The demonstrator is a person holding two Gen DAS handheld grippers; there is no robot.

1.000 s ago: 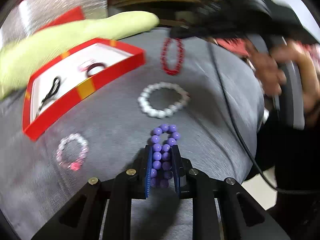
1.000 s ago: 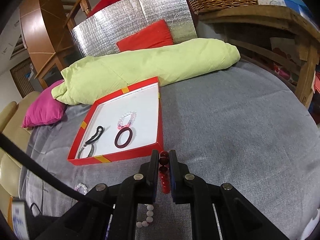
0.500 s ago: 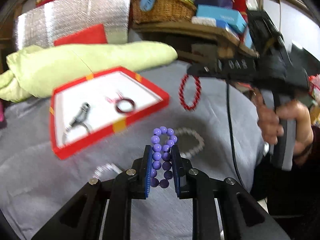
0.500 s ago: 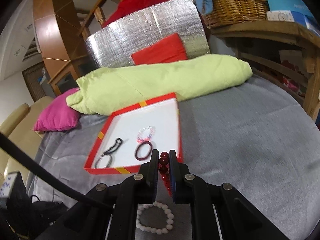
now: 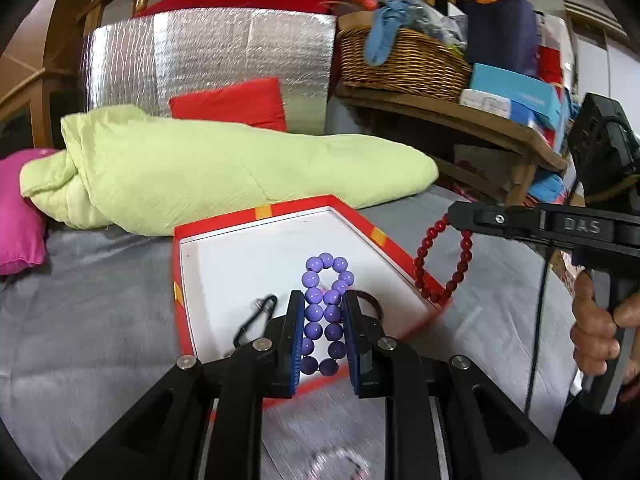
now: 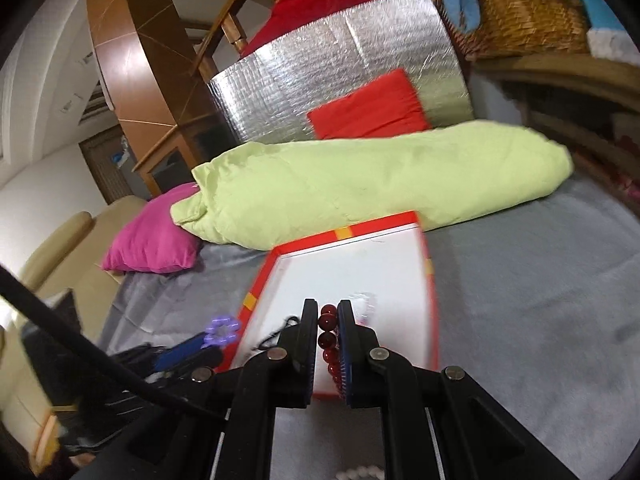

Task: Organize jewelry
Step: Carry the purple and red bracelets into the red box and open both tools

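Both grippers, left clamping purple beads at lower centre and right clamping red beads, are crowding over the tray, so the bracelets may be tangling or dropping outside.

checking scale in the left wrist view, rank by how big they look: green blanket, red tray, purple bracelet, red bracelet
1. green blanket
2. red tray
3. purple bracelet and red bracelet: they look alike in size, and the purple one sits nearer the camera in the left gripper, so no ranking.
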